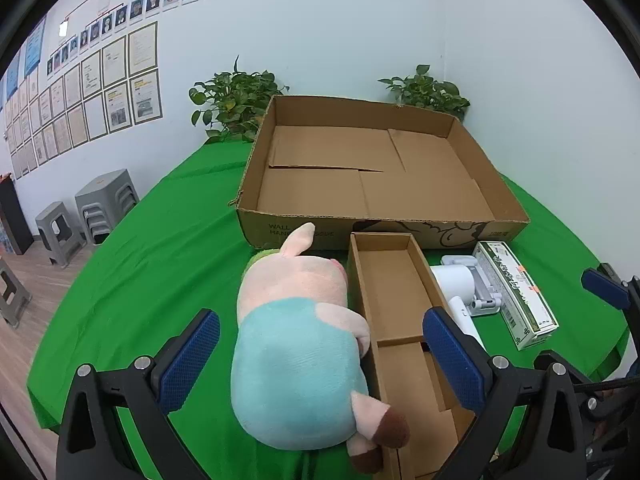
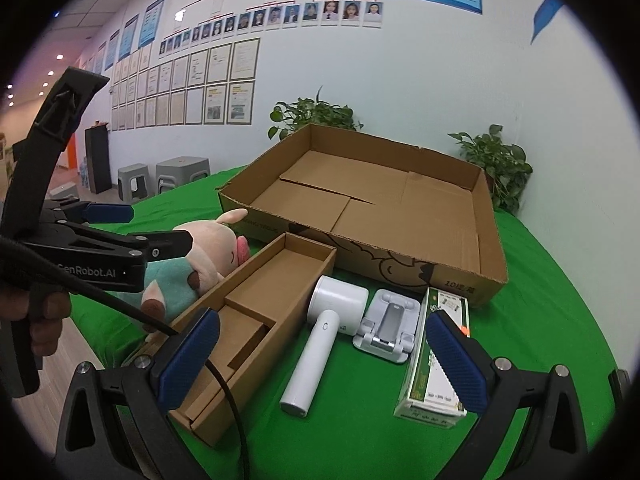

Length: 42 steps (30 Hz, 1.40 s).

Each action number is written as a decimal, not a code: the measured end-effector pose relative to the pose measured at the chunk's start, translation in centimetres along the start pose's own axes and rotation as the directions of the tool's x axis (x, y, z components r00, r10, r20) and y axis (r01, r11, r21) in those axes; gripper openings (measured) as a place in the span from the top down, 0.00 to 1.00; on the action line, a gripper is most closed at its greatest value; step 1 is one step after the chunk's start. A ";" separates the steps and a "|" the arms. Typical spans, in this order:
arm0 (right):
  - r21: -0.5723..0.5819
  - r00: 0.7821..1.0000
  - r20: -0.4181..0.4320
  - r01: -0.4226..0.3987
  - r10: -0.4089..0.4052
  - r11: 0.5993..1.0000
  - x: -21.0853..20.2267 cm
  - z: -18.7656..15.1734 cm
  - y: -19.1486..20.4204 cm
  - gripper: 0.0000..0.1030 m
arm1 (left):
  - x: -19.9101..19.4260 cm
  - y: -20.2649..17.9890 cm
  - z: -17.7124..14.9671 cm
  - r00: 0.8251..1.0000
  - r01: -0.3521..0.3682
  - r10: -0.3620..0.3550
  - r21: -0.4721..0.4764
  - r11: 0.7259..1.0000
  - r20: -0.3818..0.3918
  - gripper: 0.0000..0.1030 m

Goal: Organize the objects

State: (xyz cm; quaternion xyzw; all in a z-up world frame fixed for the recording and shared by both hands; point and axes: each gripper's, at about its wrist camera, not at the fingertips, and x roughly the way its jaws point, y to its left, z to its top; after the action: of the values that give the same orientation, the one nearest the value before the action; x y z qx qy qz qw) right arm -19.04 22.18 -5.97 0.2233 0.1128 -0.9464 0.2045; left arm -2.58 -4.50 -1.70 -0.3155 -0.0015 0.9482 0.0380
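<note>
Left gripper (image 1: 320, 354): jaws spread wide, hovering over the plush, nothing pinched
Right gripper (image 2: 322, 360): jaws spread too, empty — above the white items
Plush (image 1: 300, 336): pig in a teal top, lying on its side on the green cloth (image 1: 132, 280), pressed against the tray's left wall
Tray (image 2: 256, 320): long narrow cardboard, open top, just in front of the big box
Big box (image 1: 372, 168): shallow, open, at the back of the table
Shaver (image 2: 320, 340): white handheld (looks like a lint shaver), lying just right of the tray
Stand (image 2: 386, 326): white fold-up, between shaver and carton
Carton (image 2: 434, 360): green-white, rightmost — partly behind the right finger
</note>
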 end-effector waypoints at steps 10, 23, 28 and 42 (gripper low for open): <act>0.012 0.998 -0.053 0.027 -0.027 1.000 -3.4 0.9 9.4 0.01 | 1.5 -0.7 1.3 0.999 0.017 -0.017 0.016 1.000 -0.045 0.01; -0.178 0.998 -0.065 -0.033 0.022 0.983 -4.3 2.7 8.7 0.01 | 2.6 2.1 2.5 0.997 0.056 -0.056 -0.009 0.998 -0.056 0.01; -0.322 0.992 -0.029 -0.125 0.122 0.938 -3.4 4.4 13.3 0.01 | 4.1 4.2 1.6 0.992 0.079 -0.086 -0.071 0.994 -0.096 0.01; -0.488 0.914 -0.008 -0.358 0.407 0.796 -1.0 9.0 21.2 0.01 | 5.8 7.5 -3.8 0.940 0.252 -0.292 -0.216 0.943 -0.176 0.01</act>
State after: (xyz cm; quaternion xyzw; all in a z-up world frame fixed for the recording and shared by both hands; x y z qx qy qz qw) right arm -12.34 0.92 -0.20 0.1373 0.2858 -0.8372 0.4455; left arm -5.46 -11.65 -8.44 -0.4105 -0.1321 0.8915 0.1388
